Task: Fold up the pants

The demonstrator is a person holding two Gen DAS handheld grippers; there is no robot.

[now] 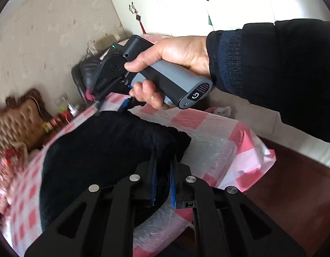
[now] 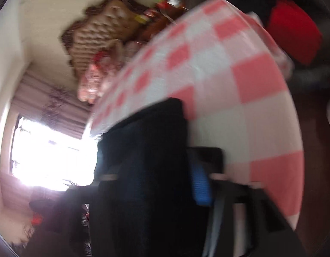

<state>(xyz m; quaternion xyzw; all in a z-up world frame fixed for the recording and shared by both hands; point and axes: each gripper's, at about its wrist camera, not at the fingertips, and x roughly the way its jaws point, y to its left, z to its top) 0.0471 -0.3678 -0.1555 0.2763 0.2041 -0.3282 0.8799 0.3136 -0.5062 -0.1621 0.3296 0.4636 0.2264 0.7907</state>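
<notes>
Left wrist view shows the pink-and-white checked desk (image 1: 207,128) carrying the folded black fabric pants (image 1: 105,145); the left hand-held gripper (image 1: 162,184) pinches their near edge between almost closed blue pads. Right hand-held gripper (image 2: 171,175) also grips the pants, though that view is blurred.

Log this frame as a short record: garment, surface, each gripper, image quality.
garment: black pants, bunched in a heap
surface: table under a pink-and-white checked cloth
left gripper: fingers nearly together, pinching an edge of the pants
right gripper: against the pants; one blue pad shows, jaw state unclear
right hand: grips its gripper's handle above the table
image quality: right wrist view heavily motion-blurred
</notes>
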